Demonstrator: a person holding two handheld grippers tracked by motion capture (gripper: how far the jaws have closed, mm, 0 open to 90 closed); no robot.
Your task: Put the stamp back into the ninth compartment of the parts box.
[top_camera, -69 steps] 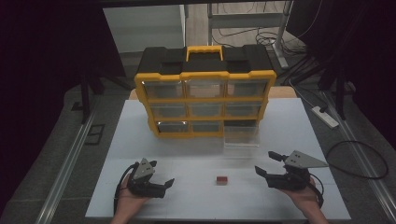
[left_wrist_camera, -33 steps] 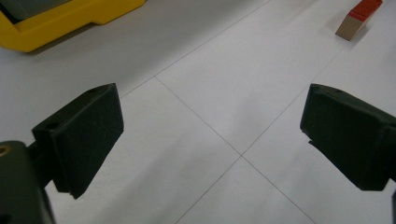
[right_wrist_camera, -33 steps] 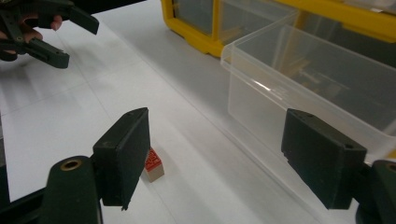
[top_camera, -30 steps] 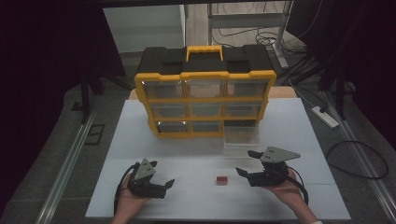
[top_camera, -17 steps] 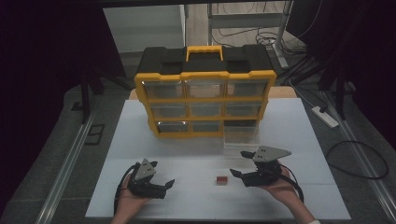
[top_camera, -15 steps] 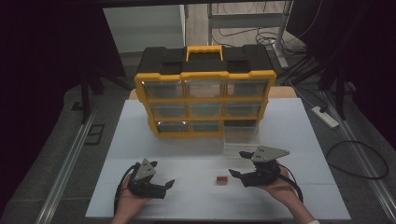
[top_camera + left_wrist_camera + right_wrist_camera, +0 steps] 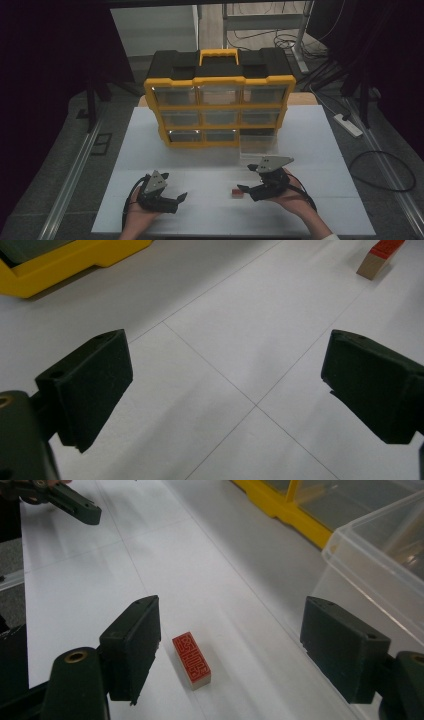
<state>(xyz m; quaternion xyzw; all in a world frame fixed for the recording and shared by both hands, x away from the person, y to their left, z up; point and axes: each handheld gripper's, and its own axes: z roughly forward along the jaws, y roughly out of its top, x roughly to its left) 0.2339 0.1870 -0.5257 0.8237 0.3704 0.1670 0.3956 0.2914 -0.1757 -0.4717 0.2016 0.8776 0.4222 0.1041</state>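
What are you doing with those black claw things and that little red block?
A person holds a gripper in each hand over a white table. The right gripper, fingers wide open, is lined up around a small red-topped block lying on the table, not yet squeezing it. The left gripper hovers open off to the side. Behind them stands a yellow drawer organizer, with one clear drawer pulled out onto the table.

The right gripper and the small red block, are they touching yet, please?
Apart. The right gripper view shows the right gripper open around the small red block, with bare table between the block and each jaw.
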